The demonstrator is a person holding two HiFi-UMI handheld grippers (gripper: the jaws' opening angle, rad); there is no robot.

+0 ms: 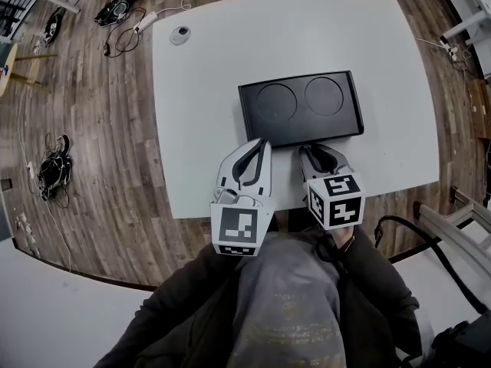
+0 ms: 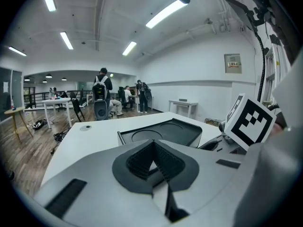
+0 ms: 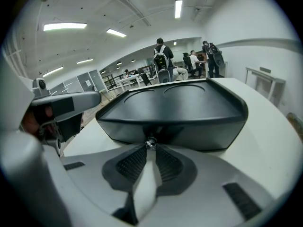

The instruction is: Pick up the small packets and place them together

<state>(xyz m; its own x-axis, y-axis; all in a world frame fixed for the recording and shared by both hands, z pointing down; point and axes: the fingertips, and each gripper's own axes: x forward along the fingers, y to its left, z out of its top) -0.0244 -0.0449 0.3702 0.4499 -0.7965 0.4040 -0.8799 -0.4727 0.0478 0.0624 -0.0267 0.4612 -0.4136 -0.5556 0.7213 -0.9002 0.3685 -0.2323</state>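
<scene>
At the tray's [image 1: 299, 133] near wall on the desk [image 1: 222, 60], my right gripper [image 3: 150, 146] is pinched on a tiny shiny scrap [image 3: 150, 142], perhaps a packet; I see no others. My left gripper [image 2: 152, 145] is closed and empty. Foil like that should be light, crinkly and slippery, so I'd nip it by an edge

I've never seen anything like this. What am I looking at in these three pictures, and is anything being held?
No robot here: a person holds two hand tools, the left gripper and the right gripper. The top-down picture comes from a camera on the person's head; the other two come from cameras riding on each gripper. On the white table lies a black tray with two round hollows. The left jaws are shut on nothing; the right jaws nearly meet at a tiny glint I cannot identify.
</scene>
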